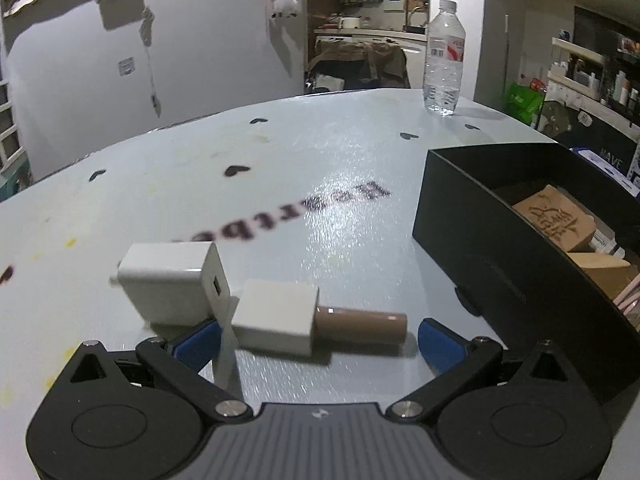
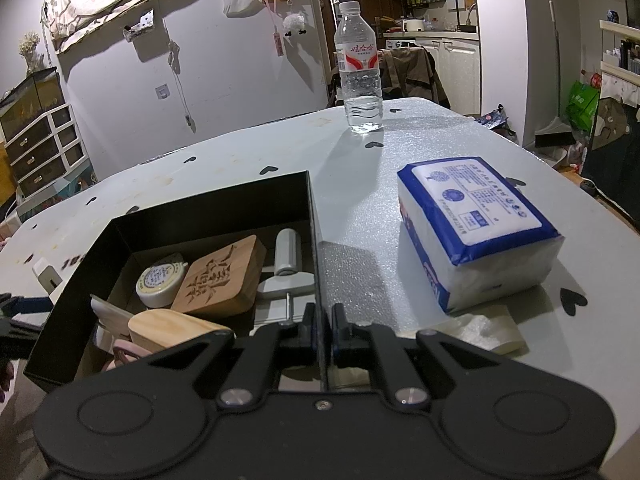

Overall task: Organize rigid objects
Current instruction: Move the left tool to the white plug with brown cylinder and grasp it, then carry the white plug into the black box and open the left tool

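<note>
Now | lipstick: light, rigid, rolls; grip white cap | left tongs wide | right tongs clamping box wall

I am at home: a kitchen counter with a sink shows through the doorway, a jacket drapes a chair, drawers line the wall.

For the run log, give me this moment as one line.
left gripper: open, around white-capped tube | right gripper: shut on black box wall | charger: on table
</note>
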The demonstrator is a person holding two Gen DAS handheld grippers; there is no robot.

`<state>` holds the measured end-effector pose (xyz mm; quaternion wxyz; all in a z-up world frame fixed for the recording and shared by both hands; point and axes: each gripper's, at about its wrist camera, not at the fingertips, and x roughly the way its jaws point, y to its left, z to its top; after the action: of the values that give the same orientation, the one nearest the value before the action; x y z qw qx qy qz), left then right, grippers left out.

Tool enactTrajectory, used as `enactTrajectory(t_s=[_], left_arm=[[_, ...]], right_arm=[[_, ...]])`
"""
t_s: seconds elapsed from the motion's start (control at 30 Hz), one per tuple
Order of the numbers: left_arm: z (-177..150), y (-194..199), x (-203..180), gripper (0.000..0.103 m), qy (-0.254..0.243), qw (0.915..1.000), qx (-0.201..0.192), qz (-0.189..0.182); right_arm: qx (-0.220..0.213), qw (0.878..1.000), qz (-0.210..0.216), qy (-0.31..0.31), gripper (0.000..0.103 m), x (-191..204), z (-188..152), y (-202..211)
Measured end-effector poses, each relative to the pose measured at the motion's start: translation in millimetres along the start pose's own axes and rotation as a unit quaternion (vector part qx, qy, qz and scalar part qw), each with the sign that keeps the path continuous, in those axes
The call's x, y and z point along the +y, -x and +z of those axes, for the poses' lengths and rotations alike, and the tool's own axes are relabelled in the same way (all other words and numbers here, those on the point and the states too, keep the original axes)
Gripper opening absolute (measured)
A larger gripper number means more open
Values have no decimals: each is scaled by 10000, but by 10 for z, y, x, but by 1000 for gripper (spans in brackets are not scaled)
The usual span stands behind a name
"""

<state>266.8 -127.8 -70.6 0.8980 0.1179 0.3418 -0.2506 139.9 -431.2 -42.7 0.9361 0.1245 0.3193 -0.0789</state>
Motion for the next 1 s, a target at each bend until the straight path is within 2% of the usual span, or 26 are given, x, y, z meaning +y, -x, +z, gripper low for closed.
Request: enactTrajectory(t_s=[0.13,0.27,0.4,0.5,0.63,0.8,1.0], left_arm=[[29,-39,28,101,56,10000,-13,-52],[58,-21,19,87,109,9999,-87,-38],[52,-10,-1,86,102,9999,-106,-24],[35,32,28,86,345,9993,-140,-98],[31,168,98,86,942,9944,-244,-405],[183,406,111,86,1580,9820,-556,-869],[469,562,-128,86,1818,9678,-713,-1586]], right_arm=[[1,10000,1,-3,7,-2,0,0],[1,10000,6,-12,8,7,2,-5],[3,10000,11,-17,9,3,2,-5],[3,10000,7,-11,8,4,3,-5],[10,10000,9,-2,8,9,4,-7],[25,10000,-9,25,8,17,10,-11],[16,10000,0,4,8,15,10,-10]])
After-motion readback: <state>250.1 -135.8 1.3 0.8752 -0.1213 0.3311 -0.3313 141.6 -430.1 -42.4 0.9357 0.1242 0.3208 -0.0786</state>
